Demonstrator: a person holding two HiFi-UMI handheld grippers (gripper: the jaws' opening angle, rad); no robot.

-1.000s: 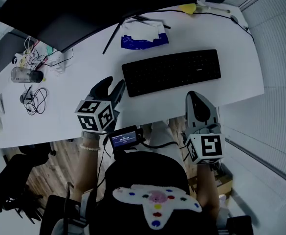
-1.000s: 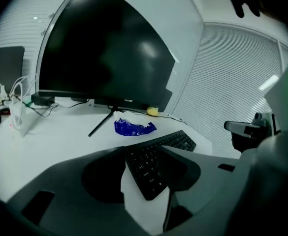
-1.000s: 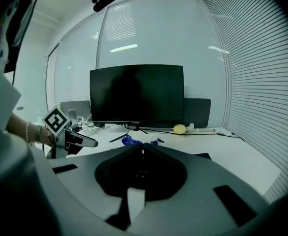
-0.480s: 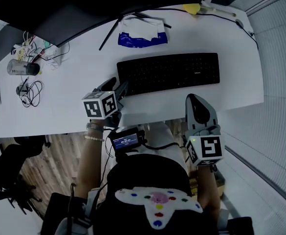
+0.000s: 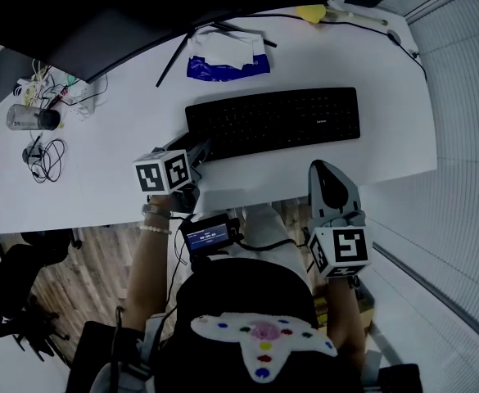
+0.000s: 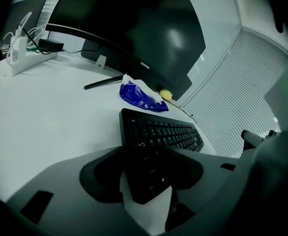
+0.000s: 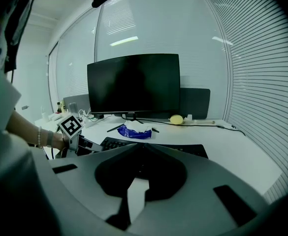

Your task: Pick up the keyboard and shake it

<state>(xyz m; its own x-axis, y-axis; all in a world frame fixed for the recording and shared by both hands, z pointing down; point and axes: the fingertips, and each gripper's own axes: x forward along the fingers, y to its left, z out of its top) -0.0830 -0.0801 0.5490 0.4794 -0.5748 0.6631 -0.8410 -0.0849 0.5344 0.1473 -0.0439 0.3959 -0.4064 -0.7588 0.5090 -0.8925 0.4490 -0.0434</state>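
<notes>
The black keyboard (image 5: 272, 121) lies flat on the white desk (image 5: 124, 178), in front of the monitor. My left gripper (image 5: 198, 148) is at its near left corner. In the left gripper view that corner (image 6: 146, 178) sits between the wide jaws, which have just been closing a little; the dark pads (image 6: 102, 176) do not visibly press on it, so the gripper is open. My right gripper (image 5: 327, 169) hovers at the desk's front edge, near the keyboard's right end, apart from it. It is shut (image 7: 137, 175) with nothing in it.
A dark curved monitor (image 5: 141, 23) stands behind the keyboard. A blue and white packet (image 5: 223, 60) lies by its stand, with a yellow object (image 5: 311, 12) at the back. A jar (image 5: 33, 118), cables (image 5: 47, 158) and a power strip (image 6: 16, 58) sit far left.
My left gripper has sunk and moved in onto the keyboard's near left corner, rolling a little, with its jaws spread wider. The right gripper has crept slightly toward the desk.
</notes>
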